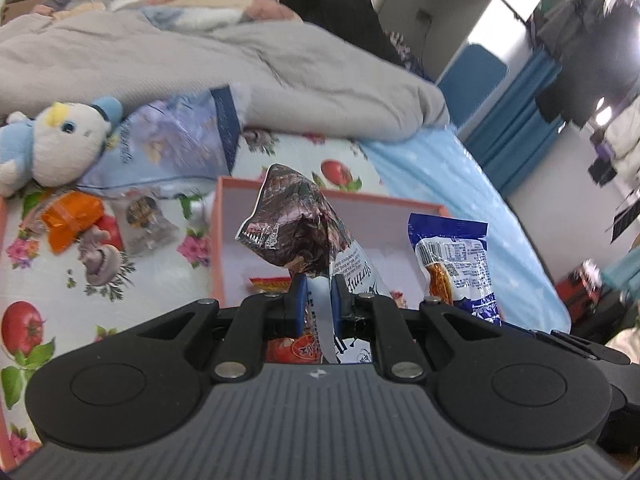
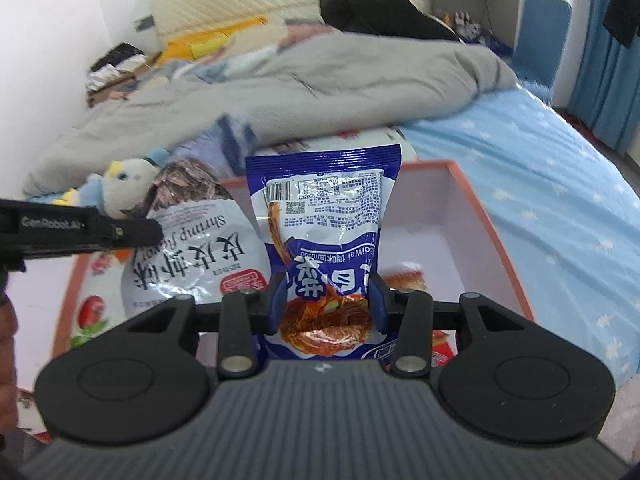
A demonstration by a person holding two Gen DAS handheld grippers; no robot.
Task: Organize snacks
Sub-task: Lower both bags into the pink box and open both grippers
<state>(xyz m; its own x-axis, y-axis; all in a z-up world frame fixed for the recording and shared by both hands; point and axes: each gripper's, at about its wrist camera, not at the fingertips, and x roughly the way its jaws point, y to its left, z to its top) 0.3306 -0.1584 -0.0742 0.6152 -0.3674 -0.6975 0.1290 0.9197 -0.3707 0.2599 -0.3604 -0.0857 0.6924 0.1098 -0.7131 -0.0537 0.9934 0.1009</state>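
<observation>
My left gripper [image 1: 319,300] is shut on a white shrimp-flavour snack bag [image 1: 296,220] with a crumpled brown top, held upright over an orange-rimmed box [image 1: 218,240]. My right gripper [image 2: 328,300] is shut on a blue-and-white kimchi packet [image 2: 324,216], also upright above the box [image 2: 492,232]. The two bags hang side by side: the blue packet [image 1: 456,264] shows right of the shrimp bag in the left wrist view, and the shrimp bag [image 2: 192,256] shows left of it in the right wrist view. A few red packets [image 2: 440,348] lie on the box floor.
The box rests on a flowered bedsheet [image 1: 24,320]. Left of it lie an orange packet [image 1: 70,216], a clear packet [image 1: 146,220], a large pale-blue bag [image 1: 176,140] and a plush toy [image 1: 60,140]. A grey duvet [image 1: 200,60] is heaped behind.
</observation>
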